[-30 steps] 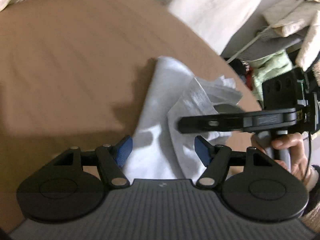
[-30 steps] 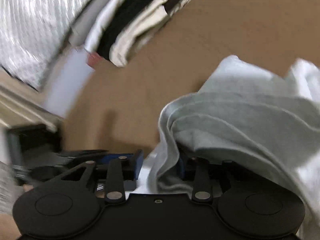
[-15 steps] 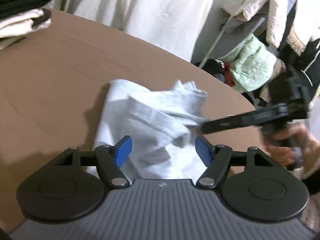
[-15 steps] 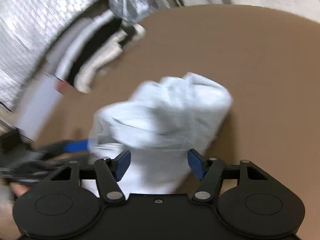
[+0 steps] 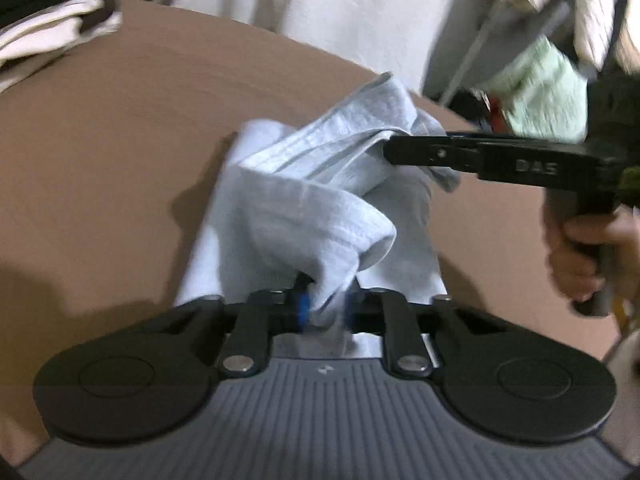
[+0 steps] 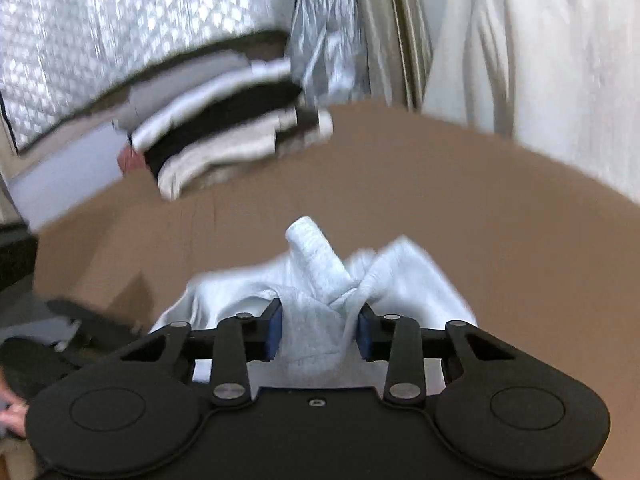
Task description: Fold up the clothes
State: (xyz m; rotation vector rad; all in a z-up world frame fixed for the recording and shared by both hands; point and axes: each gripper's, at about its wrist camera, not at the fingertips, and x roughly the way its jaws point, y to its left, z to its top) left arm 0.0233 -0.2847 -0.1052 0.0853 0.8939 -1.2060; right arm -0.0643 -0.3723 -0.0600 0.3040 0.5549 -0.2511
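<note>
Both grippers clamped on a crumpled pale grey garment (image 5: 304, 200) on the brown table (image 5: 120, 152).

Stack of folded clothes (image 6: 224, 136) at the table's far edge. Right gripper (image 6: 318, 334) pinches a bunch; left gripper (image 5: 324, 308) jaws are closed on a fold.

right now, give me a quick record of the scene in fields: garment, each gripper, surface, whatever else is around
garment: light grey garment, bunched and crumpled, not yet folded flat
left gripper: left gripper shut on a fold of the near edge
right gripper: right gripper closed on a bunch of fabric, entering from the right in the left wrist view
surface: brown table, garment partly resting on it
background: stack of folded clothes at the far edge of the table; white hanging fabric behind
hand: hand around the right gripper's handle
</note>
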